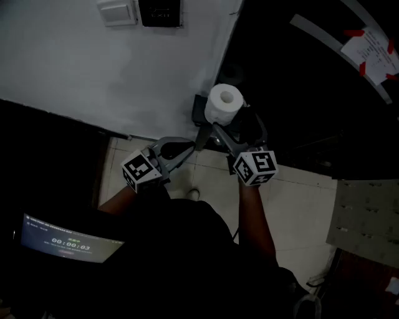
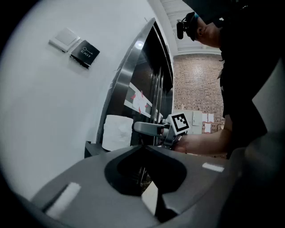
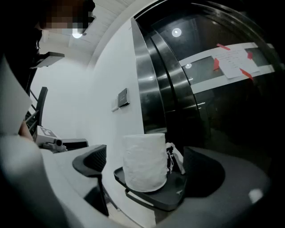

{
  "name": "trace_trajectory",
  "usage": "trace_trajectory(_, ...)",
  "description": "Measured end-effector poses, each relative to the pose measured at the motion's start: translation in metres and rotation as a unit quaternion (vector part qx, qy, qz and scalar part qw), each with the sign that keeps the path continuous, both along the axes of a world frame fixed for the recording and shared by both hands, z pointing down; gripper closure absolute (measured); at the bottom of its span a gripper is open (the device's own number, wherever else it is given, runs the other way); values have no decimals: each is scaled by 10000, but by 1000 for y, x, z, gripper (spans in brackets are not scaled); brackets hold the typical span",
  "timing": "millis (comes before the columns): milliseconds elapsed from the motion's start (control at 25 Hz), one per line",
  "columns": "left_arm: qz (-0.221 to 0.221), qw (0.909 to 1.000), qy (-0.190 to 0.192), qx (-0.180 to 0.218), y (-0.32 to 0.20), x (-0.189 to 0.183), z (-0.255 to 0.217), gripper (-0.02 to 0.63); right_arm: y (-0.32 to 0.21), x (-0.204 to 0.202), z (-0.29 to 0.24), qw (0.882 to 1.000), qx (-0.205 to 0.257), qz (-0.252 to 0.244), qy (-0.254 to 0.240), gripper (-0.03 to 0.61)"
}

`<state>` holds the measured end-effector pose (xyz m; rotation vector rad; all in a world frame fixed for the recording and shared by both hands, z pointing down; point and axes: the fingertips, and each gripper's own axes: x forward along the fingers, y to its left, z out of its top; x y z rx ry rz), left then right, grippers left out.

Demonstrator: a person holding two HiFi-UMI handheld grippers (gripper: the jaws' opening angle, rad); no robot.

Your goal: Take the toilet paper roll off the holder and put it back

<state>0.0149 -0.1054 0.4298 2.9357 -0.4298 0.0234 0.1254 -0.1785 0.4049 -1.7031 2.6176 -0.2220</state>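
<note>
A white toilet paper roll (image 1: 223,103) stands upright on a black holder tray (image 1: 199,111) against the wall's corner. In the right gripper view the roll (image 3: 144,162) sits on the tray (image 3: 167,198) between my right gripper's (image 3: 147,165) open jaws, with a gap on each side. Seen from the head, the right gripper (image 1: 235,123) reaches up around the roll. My left gripper (image 1: 197,144) is shut on nothing, with its tip just below and left of the roll. From the left gripper (image 2: 143,147) the roll (image 2: 117,132) appears ahead.
A white wall with a light switch (image 1: 117,11) and a black exit panel (image 1: 160,11) is on the left. A dark glossy door with a taped note (image 1: 374,51) is on the right. A lit timer screen (image 1: 68,243) sits low left above the tiled floor (image 1: 293,205).
</note>
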Motion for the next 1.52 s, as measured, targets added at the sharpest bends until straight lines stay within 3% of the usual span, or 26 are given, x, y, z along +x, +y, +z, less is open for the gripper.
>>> trace_trajectory(200, -45, 10000, -13, -78, -1, -5, -1, 611, -27, -11, 7, 9991, -296, 44, 314, 15)
trace_trajectory(600, -159, 9999, -2, -51, -8, -17, 3, 611, -61, -22, 24, 9944, -647, 79, 832, 15)
trace_trajectory(720, -191, 9998, 7, -52, -10, -20, 4, 611, -63, -23, 27, 9925, -674, 120, 1013, 44)
trace_trajectory(800, -209, 9998, 5, -47, -10, -21, 4, 611, -62, -23, 26, 9926, -653, 160, 1012, 106)
trace_trajectory(1280, -254, 9997, -1, -16, 5, -6, 0, 611, -43, -5, 8, 9938, -619, 93, 916, 112)
trace_trajectory(1520, -185, 9998, -5, -74, 7, -4, -2, 611, -37, 32, 1, 9931, -640, 412, 888, 112)
